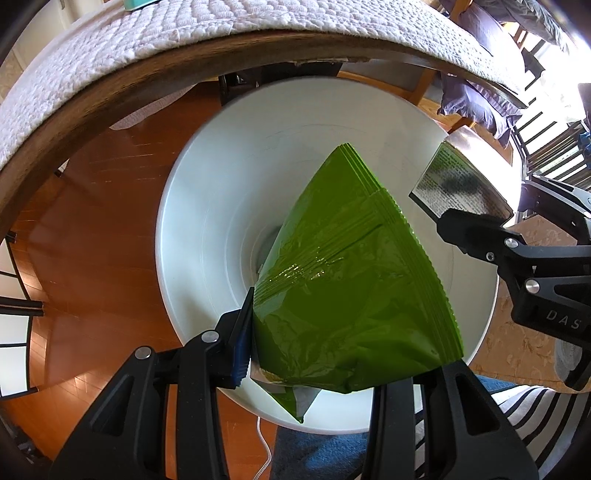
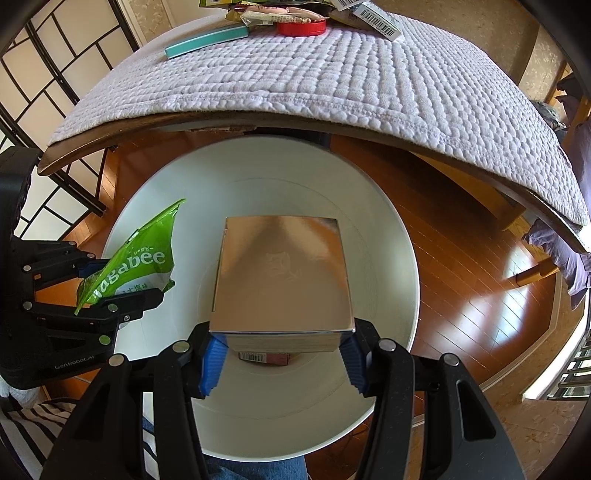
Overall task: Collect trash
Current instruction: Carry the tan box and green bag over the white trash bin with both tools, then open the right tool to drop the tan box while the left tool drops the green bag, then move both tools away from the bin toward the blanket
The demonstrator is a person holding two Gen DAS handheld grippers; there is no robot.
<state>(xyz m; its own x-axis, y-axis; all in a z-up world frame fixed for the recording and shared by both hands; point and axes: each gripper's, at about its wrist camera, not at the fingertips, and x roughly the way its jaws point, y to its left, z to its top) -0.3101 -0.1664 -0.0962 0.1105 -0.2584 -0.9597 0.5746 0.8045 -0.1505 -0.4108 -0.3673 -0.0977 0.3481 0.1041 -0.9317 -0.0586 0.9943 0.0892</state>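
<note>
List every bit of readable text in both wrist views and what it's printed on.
"agabee", first letter hidden: green snack bag in the left tool.
Japanese characters above and below it: too small to read.
"GenRobot.AI": left tool's body, right wrist view.
"DAS", cut off: right tool body, left wrist view.
Fine print on the silver box: blurred.
Barcodes on the label below the box and on the table packaging: digits unreadable.

Ahead of you a quilted lavender cloth covers a dark wooden table. On it lies a flat teal case near a round red tin. Below spreads glossy orange-brown wooden flooring.
</note>
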